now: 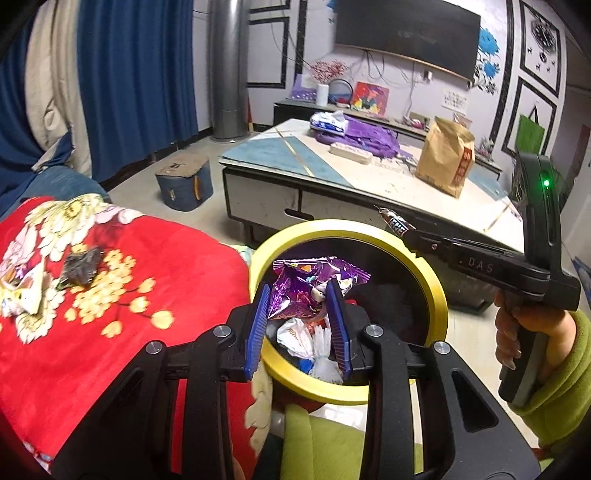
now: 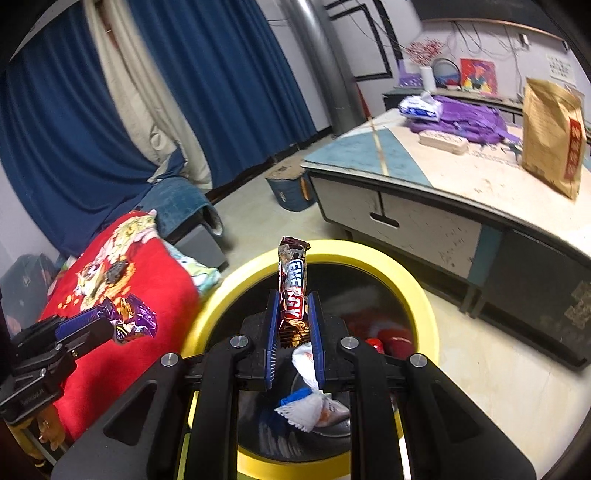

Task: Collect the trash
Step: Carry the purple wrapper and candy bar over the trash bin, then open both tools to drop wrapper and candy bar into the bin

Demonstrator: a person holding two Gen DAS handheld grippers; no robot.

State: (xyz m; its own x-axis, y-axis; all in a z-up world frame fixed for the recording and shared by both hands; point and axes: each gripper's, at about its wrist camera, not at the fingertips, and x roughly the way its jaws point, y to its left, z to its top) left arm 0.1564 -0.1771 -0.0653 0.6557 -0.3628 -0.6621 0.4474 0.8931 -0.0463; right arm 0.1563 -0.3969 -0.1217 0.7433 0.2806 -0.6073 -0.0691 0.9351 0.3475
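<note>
Now each claw, left (image 1: pixel 297 314) and right (image 2: pixel 293 325), clamps a wrapper over the bin (image 2: pixel 406 280).

Deep blue curtains (image 1: pixel 136 74) hang along the far wall with a cream drape (image 1: pixel 48 85) between them, and a grey metal column (image 1: pixel 227 70) rises beside them. The floor (image 1: pixel 147 181) is pale and smooth. A low coffee table (image 1: pixel 332 173) with a blue-and-white top and drawer fronts stands mid-room, carrying a brown paper bag (image 1: pixel 445 157), a purple backpack (image 1: pixel 364 138) and a tissue pack (image 1: pixel 328 122). Behind it a dark wall-mounted television (image 1: pixel 406 33) hangs over a low cabinet (image 1: pixel 288 109). A small blue footstool (image 1: pixel 184 182) sits on the floor, and a red floral blanket (image 1: pixel 110 295) covers the near seat.
</note>
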